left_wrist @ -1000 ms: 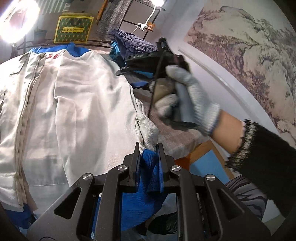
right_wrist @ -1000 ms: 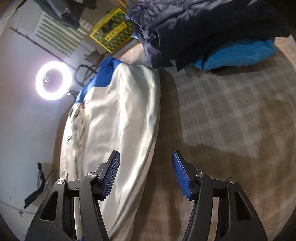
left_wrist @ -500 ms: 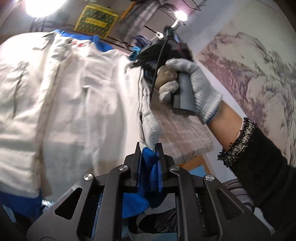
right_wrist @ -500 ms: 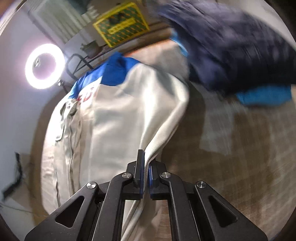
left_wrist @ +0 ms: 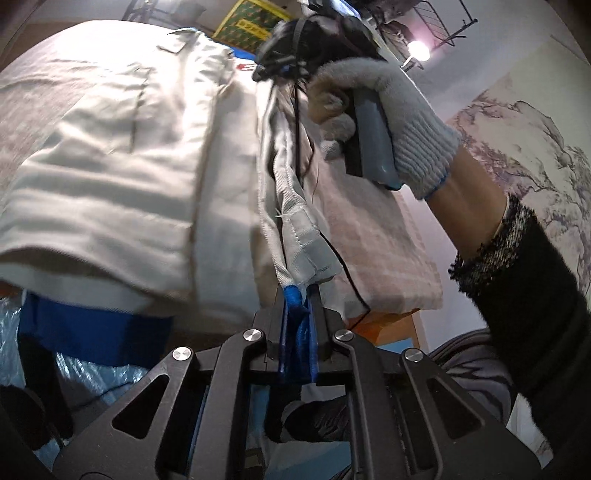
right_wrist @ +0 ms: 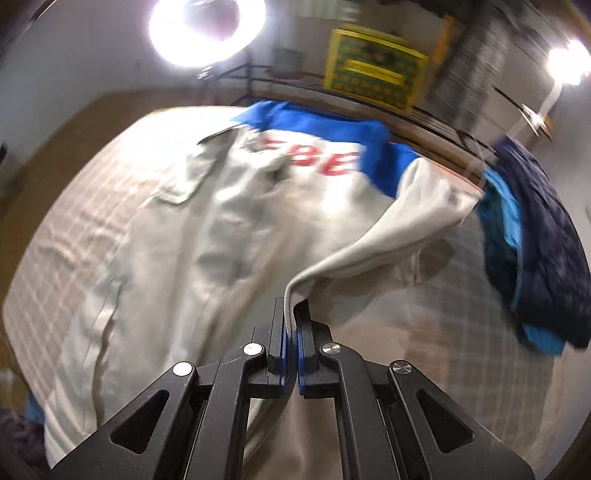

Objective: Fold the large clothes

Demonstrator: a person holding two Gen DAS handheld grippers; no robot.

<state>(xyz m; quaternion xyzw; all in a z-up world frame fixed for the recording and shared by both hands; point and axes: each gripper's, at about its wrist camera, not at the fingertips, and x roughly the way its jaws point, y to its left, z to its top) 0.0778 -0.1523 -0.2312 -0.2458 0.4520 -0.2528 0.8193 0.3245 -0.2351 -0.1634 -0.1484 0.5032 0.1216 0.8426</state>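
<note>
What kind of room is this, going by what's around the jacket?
Probably a home room set up for recording: a white ring light on a stand, a landscape painting mural on the wall, a plaid-covered table holding a pile of dark blue clothes, and a metal rack behind.

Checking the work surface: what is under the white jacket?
A checked cloth shows beside the white jacket and under its lifted edge; whatever else lies beneath the jacket is covered.

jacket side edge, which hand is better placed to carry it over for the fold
Right, probably. The right tool is shut on the jacket side edge, already raised off the checked tablecloth with the body beside it. The left tool only pinches the blue hem at the table's corner.
</note>
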